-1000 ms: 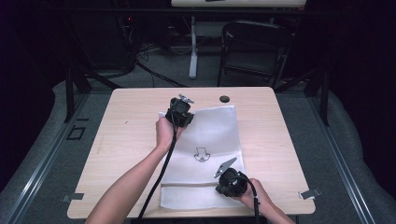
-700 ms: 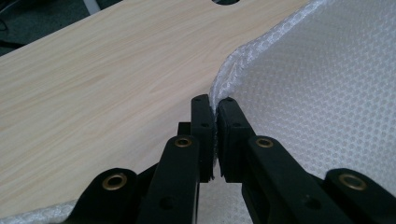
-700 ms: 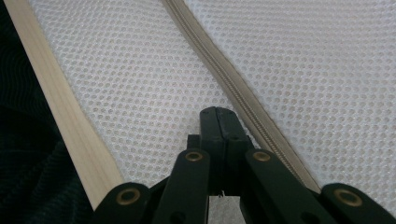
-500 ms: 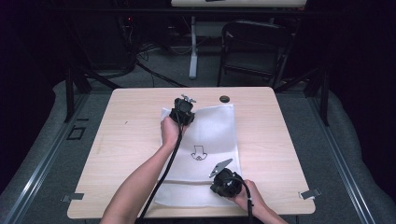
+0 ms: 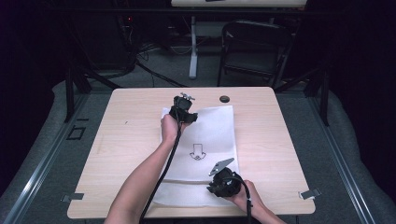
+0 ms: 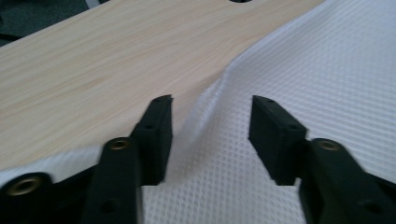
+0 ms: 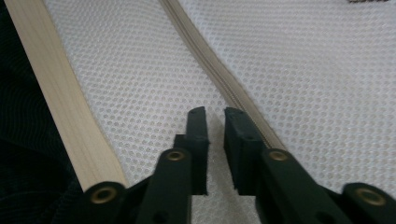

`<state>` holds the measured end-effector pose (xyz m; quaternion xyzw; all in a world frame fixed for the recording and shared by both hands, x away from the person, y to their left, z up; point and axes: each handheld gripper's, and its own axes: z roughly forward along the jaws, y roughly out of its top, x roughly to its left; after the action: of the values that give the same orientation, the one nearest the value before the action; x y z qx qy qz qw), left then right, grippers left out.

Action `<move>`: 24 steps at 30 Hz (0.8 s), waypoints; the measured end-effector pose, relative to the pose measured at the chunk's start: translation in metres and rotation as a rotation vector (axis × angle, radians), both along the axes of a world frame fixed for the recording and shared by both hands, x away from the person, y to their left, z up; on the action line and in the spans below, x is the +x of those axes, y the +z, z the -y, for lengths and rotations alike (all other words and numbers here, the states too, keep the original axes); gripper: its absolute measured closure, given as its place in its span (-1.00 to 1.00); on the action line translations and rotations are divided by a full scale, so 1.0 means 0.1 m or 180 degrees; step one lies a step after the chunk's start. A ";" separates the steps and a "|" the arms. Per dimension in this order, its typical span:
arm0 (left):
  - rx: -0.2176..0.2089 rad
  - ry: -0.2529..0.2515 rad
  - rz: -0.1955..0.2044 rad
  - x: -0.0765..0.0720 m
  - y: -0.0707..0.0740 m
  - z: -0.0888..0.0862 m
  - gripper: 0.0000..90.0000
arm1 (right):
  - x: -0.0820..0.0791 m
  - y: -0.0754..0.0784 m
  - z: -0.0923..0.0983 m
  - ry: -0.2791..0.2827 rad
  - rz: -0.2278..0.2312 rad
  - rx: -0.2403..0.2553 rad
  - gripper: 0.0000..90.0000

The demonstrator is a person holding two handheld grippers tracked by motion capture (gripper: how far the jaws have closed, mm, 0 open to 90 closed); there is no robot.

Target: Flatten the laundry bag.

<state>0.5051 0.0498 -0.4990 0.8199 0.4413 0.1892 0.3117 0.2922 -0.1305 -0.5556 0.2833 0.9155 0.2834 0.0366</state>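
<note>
Your wooden table [image 5: 130,154] carries a white mesh bag [image 5: 210,135] laid flat along its middle, running from the far edge toward you, with a small arrow mark [image 5: 198,152] printed on it and a zipper [image 7: 219,77] crossing its near end. Your left gripper [image 6: 210,135] sits at the bag's far left corner; its jaws have just been opening and now stand wide apart over the raised mesh edge, pressing nothing. Your right gripper [image 7: 215,140] rests at the near end beside the zipper, its jaws having just parted to a narrow gap, nothing pinched.
</note>
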 end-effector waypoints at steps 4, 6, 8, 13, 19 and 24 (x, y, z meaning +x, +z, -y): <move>-0.0036 -0.0017 -0.0002 0.00 0.07 -0.03 -0.37 | 0.00 0.12 0.06 0.0003 0.0011 0.0121 0.42; -0.0092 -0.0038 0.0001 -0.02 0.10 -0.06 -0.53 | 0.01 0.16 0.09 -0.0024 0.0037 0.0113 0.24; -0.0119 -0.0111 0.0002 -0.07 0.13 -0.09 -0.63 | 0.01 0.20 0.14 -0.0067 -0.0010 0.0121 0.04; -0.0229 -0.0302 0.0013 -0.23 0.17 -0.16 -0.68 | -0.02 0.27 0.35 -0.0150 -0.0030 0.0146 -0.46; -0.0302 -0.0512 0.0047 -0.50 0.19 -0.23 -0.74 | -0.01 0.39 0.62 -0.0334 0.0020 0.0051 -0.67; -0.0376 -0.0694 0.0047 -0.72 0.18 -0.23 -0.78 | 0.00 0.38 0.77 -0.0441 0.0018 0.0064 -0.74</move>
<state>0.4326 0.0729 -0.4812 0.8418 0.3576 0.1339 0.3815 0.2926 -0.2075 -0.5178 0.3455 0.8907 0.2902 0.0558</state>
